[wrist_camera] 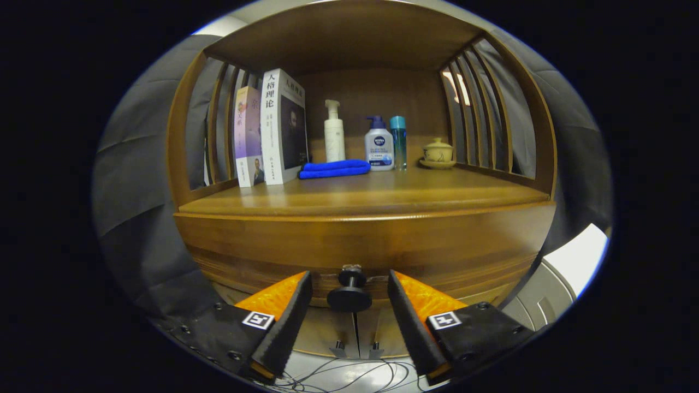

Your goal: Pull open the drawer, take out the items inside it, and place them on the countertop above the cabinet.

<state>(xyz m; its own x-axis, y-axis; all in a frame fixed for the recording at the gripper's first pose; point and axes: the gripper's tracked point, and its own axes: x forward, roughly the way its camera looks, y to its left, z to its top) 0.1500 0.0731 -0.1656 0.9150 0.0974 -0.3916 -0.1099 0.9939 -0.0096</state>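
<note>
The tool (350,292) holds its orange fingers apart, flanking the round black drawer knob (349,295) without touching, lined up to clamp; the brown wooden drawer (360,245) sits closed beneath the surface (360,196).

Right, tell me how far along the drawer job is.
Nothing looks finished yet: the drawer appears closed. In hand: the gripper is open, its fingers on either side of the black drawer knob, not yet pressing on it. Left: grip the knob, pull the drawer out, lift out whatever is inside and set it on the countertop, where books, bottles, a blue cloth and a lidded cup already stand.
</note>
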